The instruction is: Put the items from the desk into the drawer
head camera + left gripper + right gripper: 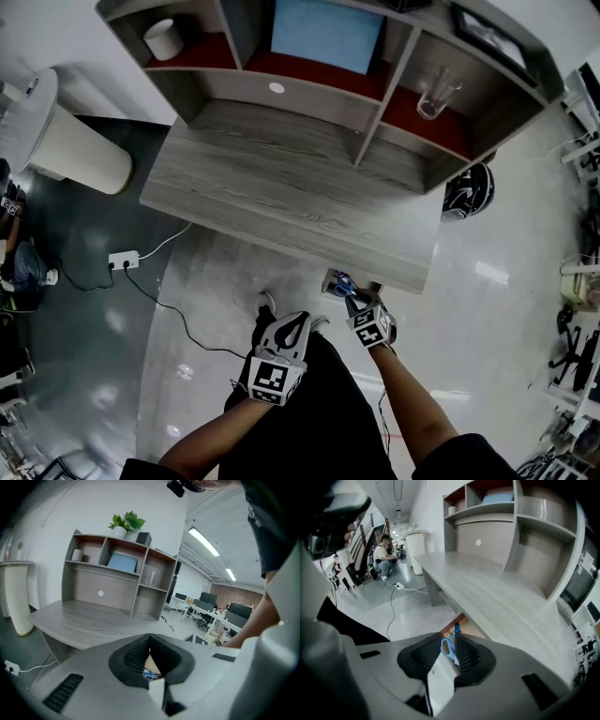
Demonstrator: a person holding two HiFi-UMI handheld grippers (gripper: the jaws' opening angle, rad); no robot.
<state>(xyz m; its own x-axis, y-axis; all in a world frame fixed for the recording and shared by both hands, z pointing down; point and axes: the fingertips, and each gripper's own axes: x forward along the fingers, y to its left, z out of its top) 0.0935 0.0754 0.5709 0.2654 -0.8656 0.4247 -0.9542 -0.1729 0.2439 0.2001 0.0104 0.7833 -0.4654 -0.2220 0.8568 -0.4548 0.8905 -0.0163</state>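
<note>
**Scissors in the open drawer, both my tools just above**

I stand at the front of the grey wooden tabletop [281, 178]. A little drawer [327, 287] sticks out from under its front edge, and it is open. The blue-handled scissors [343, 281] lie inside the drawer. A thin blue thing [456, 630] lies just beside them. I cannot tell what it is.

My right tool [354, 302] hangs just over the drawer and points steeply down at it. Its two sides are a little apart. I can see the scissors through the gap, but the pads do not press on them. This tool holds nothing.

My left tool [302, 319] is near the right one, a bit farther from the drawer. Its tips are together, and nothing is caught between them. Through the slit behind the tips I can see a bit of the drawer and the scissors.

A shelf unit [319, 94] stands at the back of the tabletop. A clear glass [437, 92] sits in its right box. A white power strip [123, 260] lies on the floor [216, 281], well apart from the drawer.
</note>
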